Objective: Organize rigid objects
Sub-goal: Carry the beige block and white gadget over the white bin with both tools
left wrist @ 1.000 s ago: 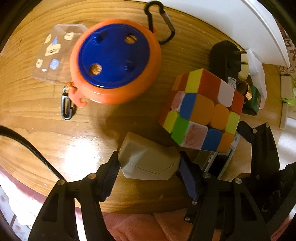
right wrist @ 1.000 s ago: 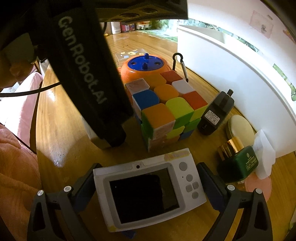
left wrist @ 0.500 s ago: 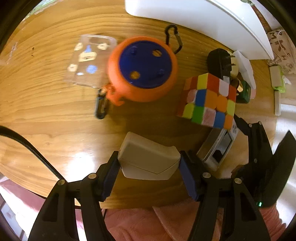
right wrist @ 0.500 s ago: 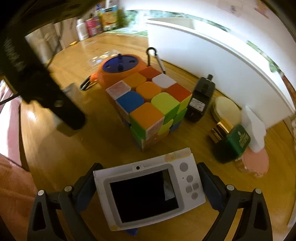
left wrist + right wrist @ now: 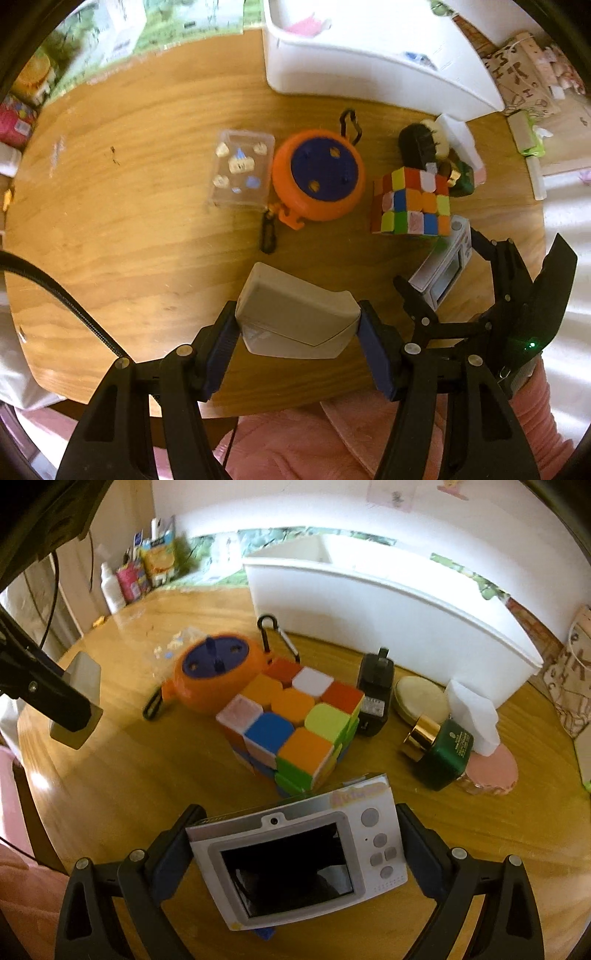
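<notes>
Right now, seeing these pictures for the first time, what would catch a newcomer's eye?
The scrambled multicoloured puzzle cube mid-table, with the round orange case with a blue lid just behind it. Then the held items: the right gripper clamps a small white digital camera, and the left gripper clamps a beige plastic box.

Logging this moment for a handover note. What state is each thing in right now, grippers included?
left gripper: shut on the grey box, held above the table
grey box: lifted, tilted
right gripper: shut on the toy camera
toy camera: held, screen dark
puzzle cube: scrambled, resting on table
white bin: open-topped
green jar: lying on its side, gold cap on
</notes>
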Tool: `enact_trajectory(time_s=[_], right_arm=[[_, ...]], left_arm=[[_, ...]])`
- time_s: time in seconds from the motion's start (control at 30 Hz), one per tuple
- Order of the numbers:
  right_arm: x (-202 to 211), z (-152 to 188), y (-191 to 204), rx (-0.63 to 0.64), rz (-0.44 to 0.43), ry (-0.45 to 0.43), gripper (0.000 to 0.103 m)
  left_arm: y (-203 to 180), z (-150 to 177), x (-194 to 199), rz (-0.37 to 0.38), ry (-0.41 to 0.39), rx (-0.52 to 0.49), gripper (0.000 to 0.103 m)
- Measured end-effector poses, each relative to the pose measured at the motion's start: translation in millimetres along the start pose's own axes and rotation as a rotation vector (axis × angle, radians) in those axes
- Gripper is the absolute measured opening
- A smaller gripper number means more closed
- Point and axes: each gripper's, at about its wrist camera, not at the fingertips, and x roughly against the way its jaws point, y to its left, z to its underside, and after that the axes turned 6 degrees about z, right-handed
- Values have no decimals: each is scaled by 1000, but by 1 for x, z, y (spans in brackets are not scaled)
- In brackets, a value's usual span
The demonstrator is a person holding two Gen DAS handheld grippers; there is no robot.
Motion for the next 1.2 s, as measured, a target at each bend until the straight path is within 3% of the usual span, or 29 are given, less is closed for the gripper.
enact_trajectory(time_s=[0.27,0.57,1.2], right_arm=[[28,-7,1,-91,43,-77,99],[71,-24,-11,-164,52,-193,99],[114,-90,-50,-136,60,-383,99]], left_arm=[[-9,-10,43,-12,-89,-89,66],[-38,-26,66,-49,-196,-184,66],[-73,-72,110,-31,-359,-206,66]])
